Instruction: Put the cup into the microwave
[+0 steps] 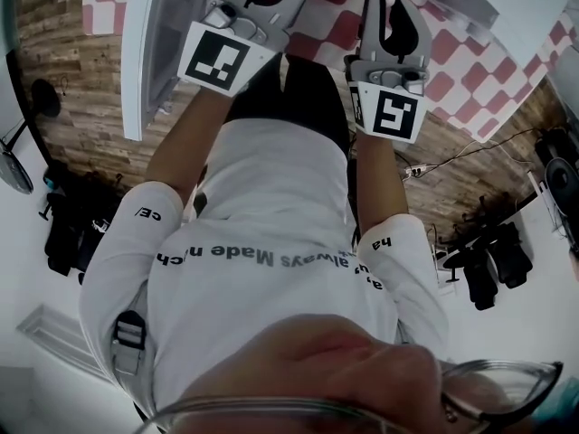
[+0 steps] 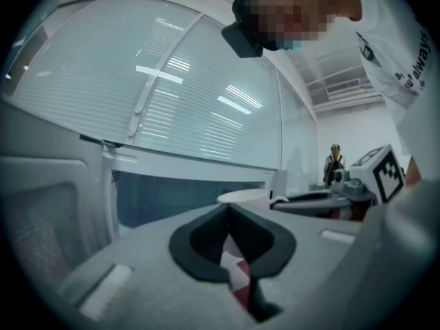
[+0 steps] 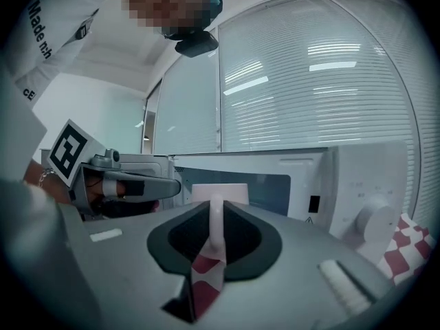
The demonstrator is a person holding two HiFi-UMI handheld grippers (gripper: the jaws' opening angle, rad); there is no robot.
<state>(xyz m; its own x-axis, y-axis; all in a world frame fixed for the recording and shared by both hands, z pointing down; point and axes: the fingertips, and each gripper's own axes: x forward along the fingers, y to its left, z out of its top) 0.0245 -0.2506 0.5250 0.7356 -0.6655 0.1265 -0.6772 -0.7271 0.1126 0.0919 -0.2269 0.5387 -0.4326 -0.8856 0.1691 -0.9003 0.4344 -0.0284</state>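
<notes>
Person (image 1: 271,242): white printed shirt, fills the head view's middle.
Room: wood floor (image 1: 63,89) below, blinds (image 3: 323,81) behind.
Table: red-and-white checked cloth (image 1: 470,61).
Microwave (image 3: 344,177): one, white, just behind the cup.
Grippers: two; left gripper (image 2: 228,213) clenched, empty; right gripper (image 3: 215,220) clamped on the cup's handle.
Cup (image 3: 221,192): one, white, in front of the microwave window.

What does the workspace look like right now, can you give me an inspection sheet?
Surface: a red and white checked cloth covers it.
Job's things: white cup held by its handle; microwave ahead, door apparently swung open.
Clutter: nothing seen.
Grippers: right claw shut on the handle; left claw shut, empty.
Cables: cable and power strip on the floor.
Surroundings: wood floor, window blinds.
</notes>
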